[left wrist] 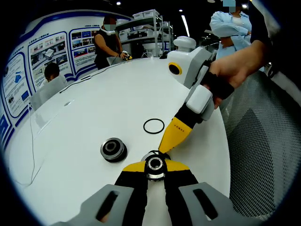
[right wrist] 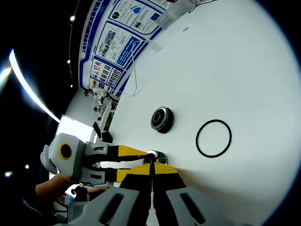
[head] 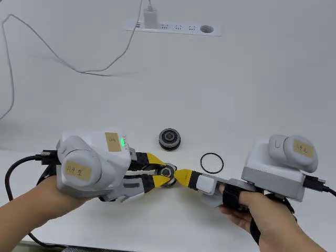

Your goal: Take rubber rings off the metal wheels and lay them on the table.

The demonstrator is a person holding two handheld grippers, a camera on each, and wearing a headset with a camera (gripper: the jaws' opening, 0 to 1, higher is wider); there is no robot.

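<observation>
The left gripper (left wrist: 155, 165) clamps a metal wheel (left wrist: 155, 165) between its jaws to steady it while the right gripper (right wrist: 152, 165), jaws pressed together, noses that wheel's rim, seemingly to peel its rubber off; a loose rubber ring (right wrist: 196, 139) and a second wheel (head: 170, 138) lie just beyond it.

One thin black rubber ring (head: 211, 163) lies flat on your white bench (head: 236, 94), near a dark round metal wheel (head: 170, 138). You hold a second, silver-hubbed wheel (head: 168, 172) in the jaws of the left gripper (head: 163, 174).
</observation>
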